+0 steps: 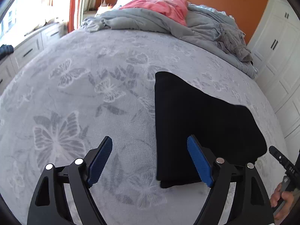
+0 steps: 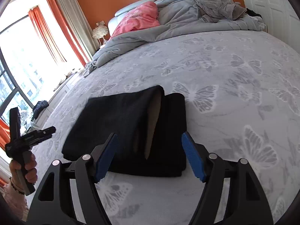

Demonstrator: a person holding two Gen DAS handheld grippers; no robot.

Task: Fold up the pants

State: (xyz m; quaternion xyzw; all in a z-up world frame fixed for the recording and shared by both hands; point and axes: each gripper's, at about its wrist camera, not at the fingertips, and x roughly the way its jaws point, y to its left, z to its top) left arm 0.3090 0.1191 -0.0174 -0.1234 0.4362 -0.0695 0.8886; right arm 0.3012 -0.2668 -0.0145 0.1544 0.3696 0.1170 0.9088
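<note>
The black pants (image 1: 198, 123) lie folded into a compact stack on the grey butterfly-print bedspread (image 1: 93, 93). In the right wrist view the pants (image 2: 121, 127) show a lighter inner lining at a fold gap. My left gripper (image 1: 150, 144) is open and empty, hovering above the bed just left of the pants' near edge. My right gripper (image 2: 150, 140) is open and empty, hovering above the pants' near edge. The right gripper also shows at the right edge of the left wrist view (image 1: 281, 159), and the left gripper shows at the left of the right wrist view (image 2: 28, 135).
A crumpled grey duvet (image 1: 150, 22), a pink pillow (image 1: 161, 5) and a grey garment (image 1: 234, 43) lie at the head of the bed. White wardrobes (image 1: 277, 56) stand on the right. White drawers (image 1: 28, 50) and a bright window are on the left.
</note>
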